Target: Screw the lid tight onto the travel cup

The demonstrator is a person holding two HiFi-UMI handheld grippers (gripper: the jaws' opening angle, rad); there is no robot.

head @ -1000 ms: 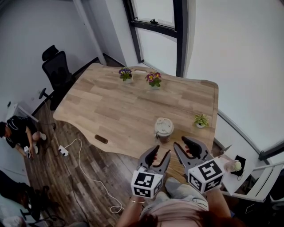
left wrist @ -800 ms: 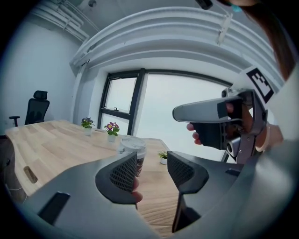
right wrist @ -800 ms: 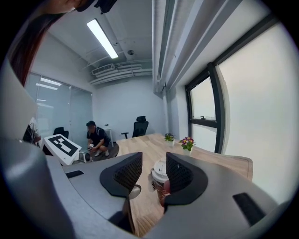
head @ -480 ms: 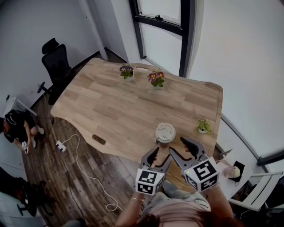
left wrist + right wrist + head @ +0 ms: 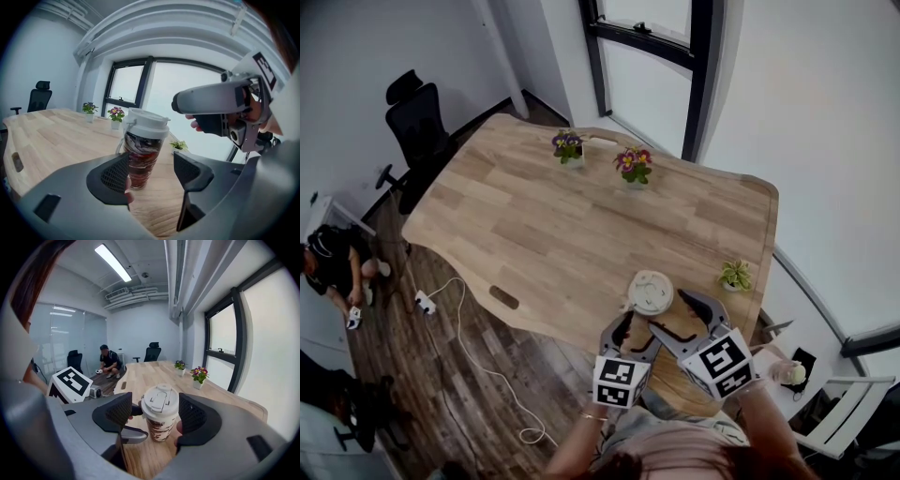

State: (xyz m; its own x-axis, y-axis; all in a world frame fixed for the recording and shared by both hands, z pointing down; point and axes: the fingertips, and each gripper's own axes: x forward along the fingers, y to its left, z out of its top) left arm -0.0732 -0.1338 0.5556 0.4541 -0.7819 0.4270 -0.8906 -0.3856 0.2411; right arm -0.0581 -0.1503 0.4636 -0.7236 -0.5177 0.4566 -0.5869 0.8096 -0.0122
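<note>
The travel cup [image 5: 650,292], patterned brown with a white flip lid [image 5: 160,401] on top, stands upright near the front edge of the wooden table [image 5: 544,225]. In the head view my left gripper [image 5: 630,330] sits just short of the cup on its near side, and my right gripper [image 5: 689,314] is at its right. In the left gripper view the cup [image 5: 143,150] stands a little beyond the left gripper [image 5: 151,173], whose jaws are opening with nothing touching them. The right gripper [image 5: 154,416] straddles the cup's upper part; its jaws are opening and its pads stand off the lid.
Two flowering pots [image 5: 567,147] [image 5: 631,166] stand at the table's far edge and a small green plant [image 5: 734,275] at its right edge. A black office chair [image 5: 408,122] stands at the far left. A person [image 5: 328,262] crouches on the floor, where a white cable [image 5: 469,347] lies.
Both grippers have moved forward and now sit close around the cup. Both pairs of jaws stand wider than before. The cup has stayed in place.
</note>
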